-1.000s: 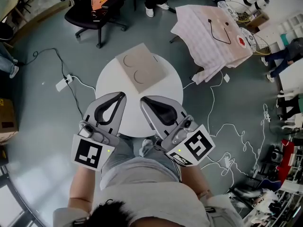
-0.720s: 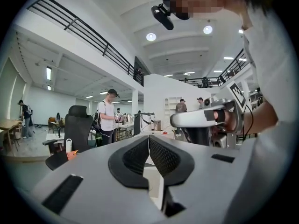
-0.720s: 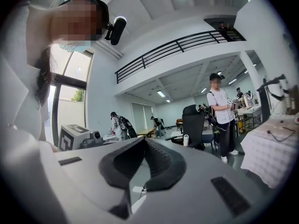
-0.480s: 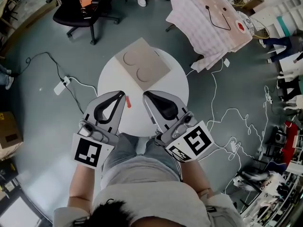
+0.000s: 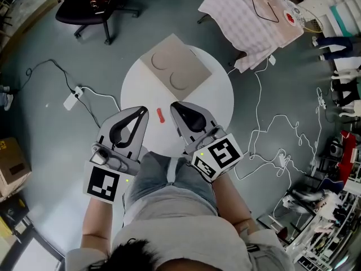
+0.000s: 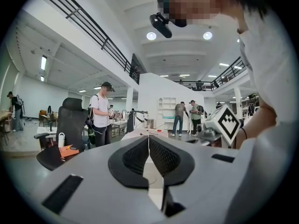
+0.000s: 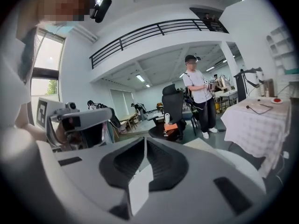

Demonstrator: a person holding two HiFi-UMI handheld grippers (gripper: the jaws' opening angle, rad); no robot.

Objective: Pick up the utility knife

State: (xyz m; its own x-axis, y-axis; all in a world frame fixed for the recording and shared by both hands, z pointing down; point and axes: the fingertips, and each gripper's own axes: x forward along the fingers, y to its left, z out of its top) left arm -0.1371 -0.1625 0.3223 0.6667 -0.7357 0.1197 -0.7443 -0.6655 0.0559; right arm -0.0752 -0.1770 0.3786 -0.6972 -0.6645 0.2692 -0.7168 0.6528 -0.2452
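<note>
A small red utility knife (image 5: pixel 161 116) lies on the round white table (image 5: pixel 217 97), near its front edge. It sits in the gap between my two grippers, touching neither. My left gripper (image 5: pixel 141 112) is just left of the knife, shut with nothing in it; its jaws meet in the left gripper view (image 6: pixel 148 143). On the knife's other side my right gripper (image 5: pixel 175 106) is also shut and holds nothing, its jaws pressed together in the right gripper view (image 7: pixel 143 146). The knife does not show in either gripper view.
A tan square board (image 5: pixel 175 68) with two round marks lies on the far half of the table. A black office chair (image 5: pixel 93 3) stands at the far left and a checked cloth (image 5: pixel 248 16) at the far right. Cables and a power strip (image 5: pixel 74 99) lie on the floor.
The red knife was hidden behind the grippers a second ago and now shows fully between them. The view has shifted, and both grippers stay shut.
</note>
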